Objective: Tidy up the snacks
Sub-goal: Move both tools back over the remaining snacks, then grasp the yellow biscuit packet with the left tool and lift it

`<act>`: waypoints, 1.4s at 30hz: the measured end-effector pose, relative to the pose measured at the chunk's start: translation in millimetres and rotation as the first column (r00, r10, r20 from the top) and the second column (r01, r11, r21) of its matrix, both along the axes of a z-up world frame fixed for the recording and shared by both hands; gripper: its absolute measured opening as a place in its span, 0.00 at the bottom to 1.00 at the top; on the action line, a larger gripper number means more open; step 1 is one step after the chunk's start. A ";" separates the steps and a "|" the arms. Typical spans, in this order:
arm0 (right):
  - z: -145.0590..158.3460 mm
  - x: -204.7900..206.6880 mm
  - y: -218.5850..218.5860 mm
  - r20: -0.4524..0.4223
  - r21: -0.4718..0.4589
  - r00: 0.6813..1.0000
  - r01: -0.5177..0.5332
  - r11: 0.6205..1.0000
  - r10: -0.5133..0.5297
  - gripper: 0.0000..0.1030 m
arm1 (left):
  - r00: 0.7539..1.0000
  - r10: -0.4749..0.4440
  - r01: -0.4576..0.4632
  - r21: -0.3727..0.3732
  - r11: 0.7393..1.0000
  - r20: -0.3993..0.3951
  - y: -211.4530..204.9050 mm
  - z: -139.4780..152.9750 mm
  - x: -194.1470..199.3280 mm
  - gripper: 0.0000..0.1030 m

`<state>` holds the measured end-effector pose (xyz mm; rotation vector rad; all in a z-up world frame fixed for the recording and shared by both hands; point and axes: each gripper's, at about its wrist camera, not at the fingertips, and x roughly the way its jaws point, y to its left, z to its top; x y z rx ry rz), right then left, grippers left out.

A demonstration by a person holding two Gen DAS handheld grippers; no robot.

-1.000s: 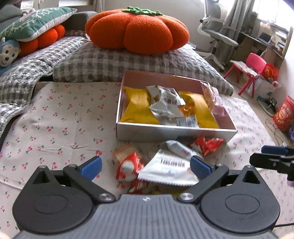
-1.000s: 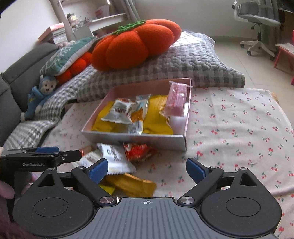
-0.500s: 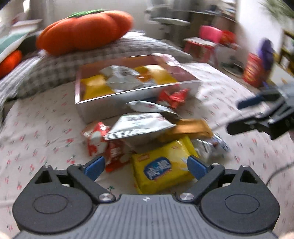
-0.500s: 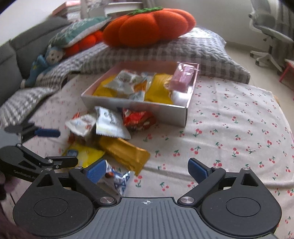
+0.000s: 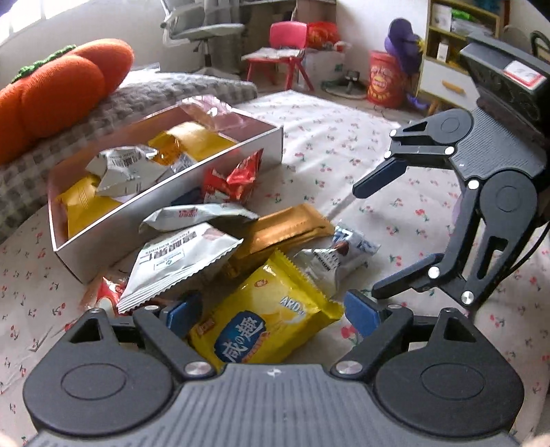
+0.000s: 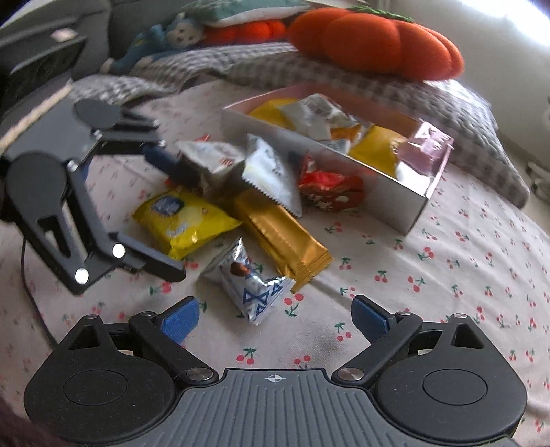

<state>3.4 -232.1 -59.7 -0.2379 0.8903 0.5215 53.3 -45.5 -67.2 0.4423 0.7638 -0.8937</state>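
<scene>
A pinkish open box [image 5: 103, 251] [image 6: 395, 206] holds several snack packets. Loose snacks lie in front of it on the cherry-print cloth [image 6: 464, 275]: a yellow packet [image 5: 268, 319] [image 6: 182, 220], a gold bar [image 5: 285, 230] [image 6: 285, 237], a white-silver packet [image 5: 178, 261], a red packet [image 5: 230, 182] and a small white-blue packet [image 5: 337, 258] [image 6: 254, 285]. My left gripper [image 5: 271, 313] straddles the yellow packet. Its jaws are closing, and the pads do not press on the packet. My right gripper [image 6: 276, 316] stands open just behind the small white-blue packet and holds nothing.
An orange pumpkin cushion [image 5: 58, 93] [image 6: 374, 48] rests on a grey checked pillow [image 6: 464, 113] behind the box. A red child's chair [image 5: 285, 44], a red bucket [image 5: 385, 79] and an office chair [image 5: 202, 27] stand on the floor beyond. Soft toys [image 6: 172, 34] lie at the back.
Both grippers rolled and came down over the loose pile. The yellow packet now lies between my left fingers, which have narrowed a little. The right gripper now faces the small white-blue packet.
</scene>
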 end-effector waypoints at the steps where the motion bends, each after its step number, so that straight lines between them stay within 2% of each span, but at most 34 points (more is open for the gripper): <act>1: -1.5 0.1 0.7 0.003 -0.006 1.000 -0.010 1.000 0.010 0.94 | 1.000 -0.001 0.001 0.008 1.000 -0.005 -0.4 -1.7 1.5 0.86; 9: -4.1 8.5 3.1 0.013 0.003 0.999 -0.038 0.999 0.038 0.92 | 0.997 0.016 -0.015 0.012 1.000 -0.078 7.8 -3.3 3.7 0.82; 14: -4.6 12.5 7.7 0.012 0.009 0.999 -0.046 0.999 0.046 0.91 | 0.992 0.064 -0.062 0.015 0.998 -0.110 14.2 -2.5 -2.5 0.82; 25: -2.0 11.5 16.2 -0.025 0.040 0.996 -0.079 0.996 0.080 0.74 | 0.979 0.146 -0.145 0.016 0.989 -0.140 29.5 0.9 -31.5 0.81; 30: 0.9 5.2 19.4 -0.042 0.035 0.995 -0.090 0.995 0.091 0.66 | 0.965 0.224 -0.225 0.008 0.974 -0.133 29.5 0.9 -34.6 0.81; 35: 3.0 -3.9 22.5 -0.065 0.032 0.991 -0.114 0.993 0.116 0.64 | 0.953 0.282 -0.284 -0.008 0.959 -0.109 28.0 -0.4 -36.4 0.80; 42: 3.3 -6.9 23.5 -0.045 0.021 0.995 -0.092 0.996 0.093 0.62 | 0.929 0.359 -0.362 -0.020 0.932 -0.091 29.6 0.5 -29.1 0.71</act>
